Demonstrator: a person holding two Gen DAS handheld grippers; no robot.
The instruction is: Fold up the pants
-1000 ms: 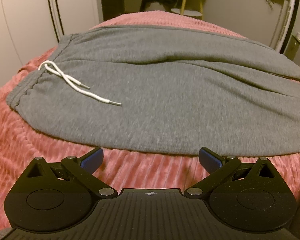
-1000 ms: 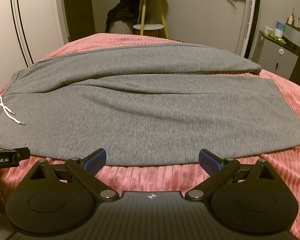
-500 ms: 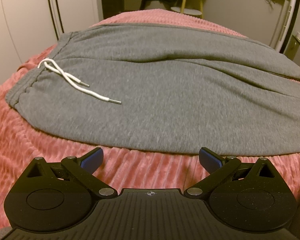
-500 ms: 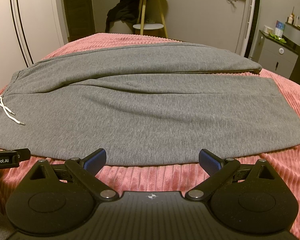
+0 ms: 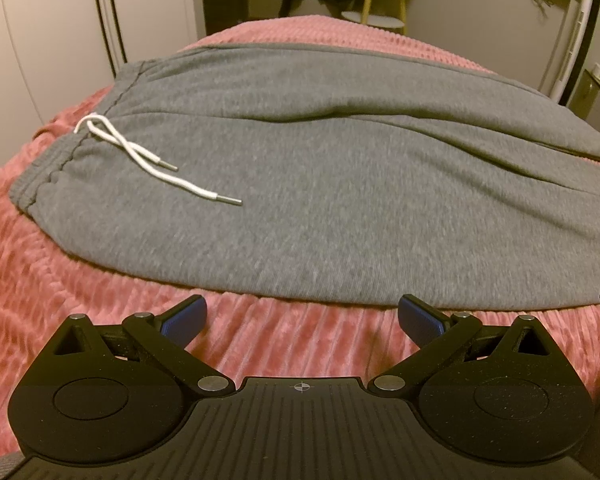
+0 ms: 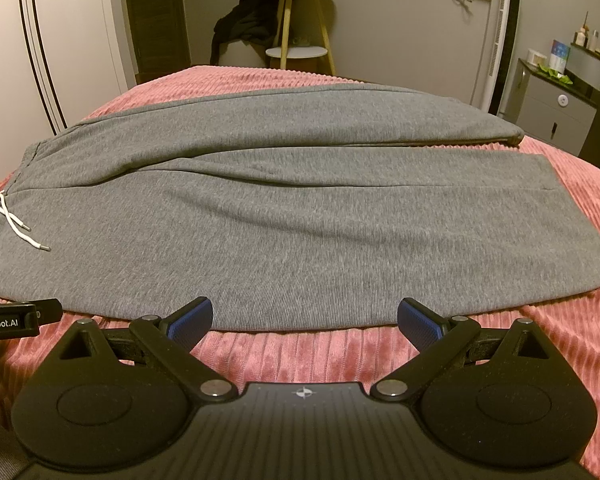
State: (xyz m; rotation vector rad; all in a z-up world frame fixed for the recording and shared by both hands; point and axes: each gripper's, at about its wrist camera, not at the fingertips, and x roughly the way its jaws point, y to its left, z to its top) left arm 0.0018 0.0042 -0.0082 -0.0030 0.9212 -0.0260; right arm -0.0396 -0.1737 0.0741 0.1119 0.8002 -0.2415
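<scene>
Left gripper point(image 5: 300, 316): blue-padded jaws spread wide, holding nothing, poised over the pink ribbed bedspread point(image 5: 100, 300) just short of the pants' near edge.
Right gripper point(image 6: 305, 316): equally wide, empty; its left pad overlaps the pants' near hem in view, though contact cannot be confirmed.
Grey fleece sweatpants point(image 6: 300, 220): spread flat lengthwise on the bedspread, both legs side by side, unfolded.
White drawstring point(image 5: 140, 152): lying loose on the pants by the waistband.
Change: over the last second the left gripper view has crept slightly toward the pants; the right is unchanged.
Assessment: folding not begun; both grippers appear positioned to seize the near edge.
</scene>
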